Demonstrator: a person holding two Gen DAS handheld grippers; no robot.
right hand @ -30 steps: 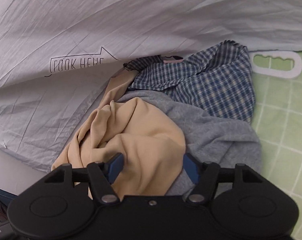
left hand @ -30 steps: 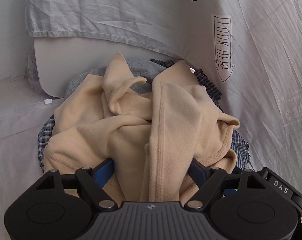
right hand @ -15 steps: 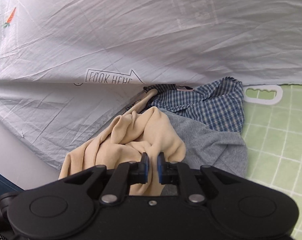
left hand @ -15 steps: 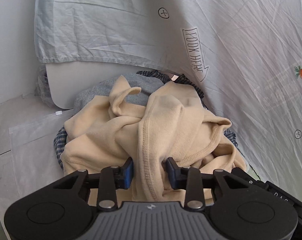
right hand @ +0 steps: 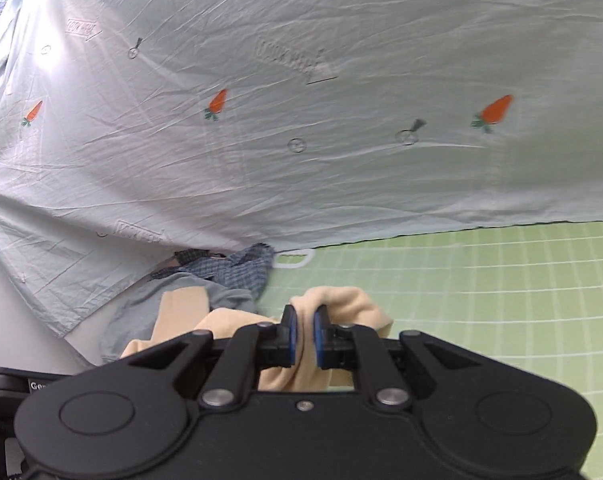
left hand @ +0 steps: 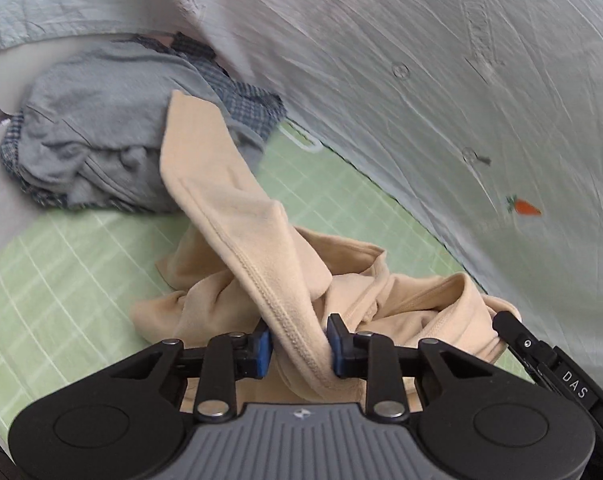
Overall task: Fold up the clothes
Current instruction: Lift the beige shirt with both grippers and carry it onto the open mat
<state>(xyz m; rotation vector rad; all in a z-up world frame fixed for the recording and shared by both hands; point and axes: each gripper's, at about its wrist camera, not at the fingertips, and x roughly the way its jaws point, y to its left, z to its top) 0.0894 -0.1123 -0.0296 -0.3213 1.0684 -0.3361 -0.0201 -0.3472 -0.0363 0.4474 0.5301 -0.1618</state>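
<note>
A cream fleece garment [left hand: 261,264] hangs bunched over the green checked mat [left hand: 61,280]. My left gripper [left hand: 298,344] is shut on a stitched hem of it. My right gripper [right hand: 304,336] is shut on another fold of the same cream garment [right hand: 341,304]; its body also shows at the far right of the left wrist view. One cream sleeve trails back onto the pile of a grey garment [left hand: 101,120] and a blue checked shirt [left hand: 253,104].
A pale sheet with carrot prints [right hand: 301,120] hangs behind the mat. The clothes pile also shows in the right wrist view [right hand: 237,276], next to a white handle [right hand: 293,260]. The green mat [right hand: 501,300] stretches to the right.
Both grippers closed on the cream garment and pulled it up and away from the pile, over the green mat. The grey and checked clothes stayed behind.
</note>
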